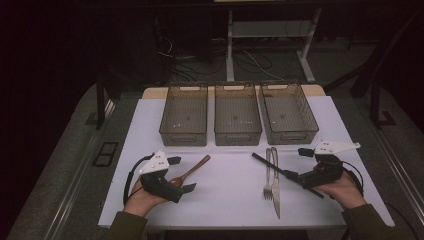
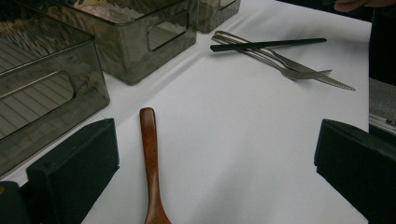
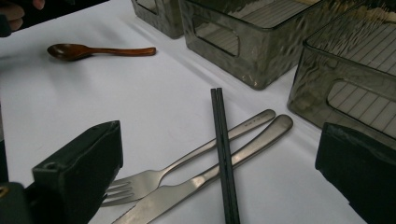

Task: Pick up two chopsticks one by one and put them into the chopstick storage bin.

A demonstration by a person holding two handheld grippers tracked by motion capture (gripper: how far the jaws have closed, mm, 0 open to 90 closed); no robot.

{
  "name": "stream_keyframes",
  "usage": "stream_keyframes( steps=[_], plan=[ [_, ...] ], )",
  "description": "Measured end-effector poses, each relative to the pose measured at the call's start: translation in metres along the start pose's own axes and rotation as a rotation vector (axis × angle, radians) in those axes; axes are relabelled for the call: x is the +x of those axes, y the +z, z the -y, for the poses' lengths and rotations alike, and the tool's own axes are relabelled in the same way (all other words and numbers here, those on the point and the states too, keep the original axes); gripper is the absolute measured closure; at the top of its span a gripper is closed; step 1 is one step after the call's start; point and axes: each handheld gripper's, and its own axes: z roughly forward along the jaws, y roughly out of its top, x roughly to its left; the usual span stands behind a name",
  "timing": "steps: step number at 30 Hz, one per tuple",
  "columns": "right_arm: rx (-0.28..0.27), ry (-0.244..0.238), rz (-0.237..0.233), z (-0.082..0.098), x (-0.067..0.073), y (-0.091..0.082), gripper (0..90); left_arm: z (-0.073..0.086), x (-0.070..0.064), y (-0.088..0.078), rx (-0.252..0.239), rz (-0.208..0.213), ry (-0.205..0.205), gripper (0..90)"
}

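A brown wooden spoon (image 1: 193, 169) lies at the table's left, its handle (image 2: 149, 149) running up between the wide-apart jaws of my left gripper (image 1: 181, 174), which is open and empty. To the right, a steel fork (image 1: 268, 172) and knife (image 1: 275, 187) lie side by side, with black chopsticks (image 1: 280, 171) across them. My right gripper (image 1: 298, 164) is open just right of them. In the right gripper view its jaws flank the chopsticks (image 3: 223, 154), fork (image 3: 187, 163) and knife (image 3: 243, 154) without touching them.
Three empty translucent grey bins (image 1: 184, 116) (image 1: 237, 115) (image 1: 288, 114) stand in a row at the back of the white table (image 1: 230, 200). The bins' walls (image 2: 135, 51) (image 3: 243, 51) stand close ahead of both grippers. The floor beyond is dark, with cables and desk legs.
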Motion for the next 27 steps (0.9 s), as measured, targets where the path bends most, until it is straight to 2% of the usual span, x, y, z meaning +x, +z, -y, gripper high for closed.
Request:
stream_keyframes(
  steps=[12, 21, 23, 27],
  plan=[
    [0.019, -0.015, 0.013, -0.013, -0.014, 0.008, 0.3, 0.000, -0.001, 0.002, -0.014, 0.010, -0.012, 0.0],
    [0.026, -0.005, 0.022, -0.019, -0.024, 0.013, 0.3, 0.001, -0.001, 0.004, -0.013, 0.016, -0.013, 0.0],
    [0.041, 0.000, 0.029, -0.017, -0.024, 0.015, 0.3, 0.002, -0.002, 0.005, -0.007, 0.016, -0.008, 0.0],
    [0.069, 0.002, 0.030, -0.015, -0.024, 0.015, 9.5, 0.002, -0.001, 0.004, -0.010, 0.010, -0.008, 0.0]
  ],
)
